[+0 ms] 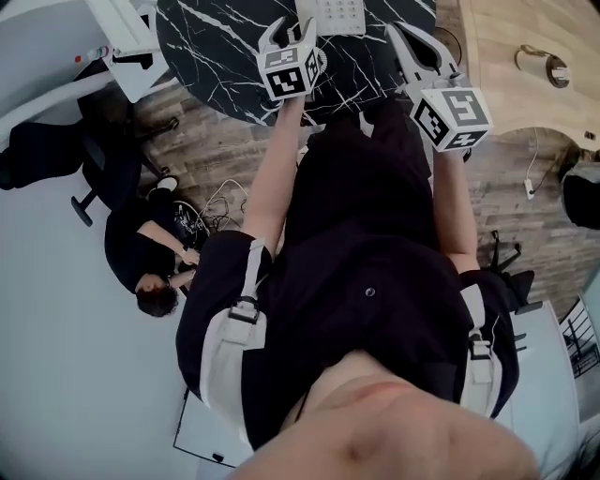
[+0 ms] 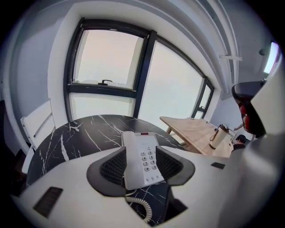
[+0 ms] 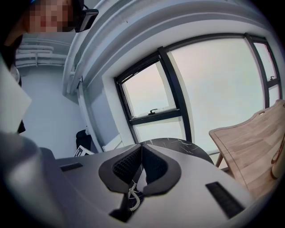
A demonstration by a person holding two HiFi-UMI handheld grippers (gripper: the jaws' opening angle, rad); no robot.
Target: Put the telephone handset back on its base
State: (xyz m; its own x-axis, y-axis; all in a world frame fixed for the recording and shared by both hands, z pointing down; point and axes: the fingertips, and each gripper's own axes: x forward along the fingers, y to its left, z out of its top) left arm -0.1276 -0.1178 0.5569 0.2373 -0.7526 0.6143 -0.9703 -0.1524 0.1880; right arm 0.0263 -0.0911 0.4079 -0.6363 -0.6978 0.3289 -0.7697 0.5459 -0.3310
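A white telephone lies on the black marble table, its handset resting along the left side of the base beside the keypad, with the coiled cord trailing toward me. My left gripper hovers above it, open, with the phone framed between the pads and untouched. In the head view the telephone is at the top edge, just beyond the left gripper. The right gripper is shut and empty, its tips meeting, and sits to the phone's right.
A light wooden table stands to the right with a flask on it. A white chair is at the marble table's left. A person sits on the floor to the left by cables. Large windows fill the far wall.
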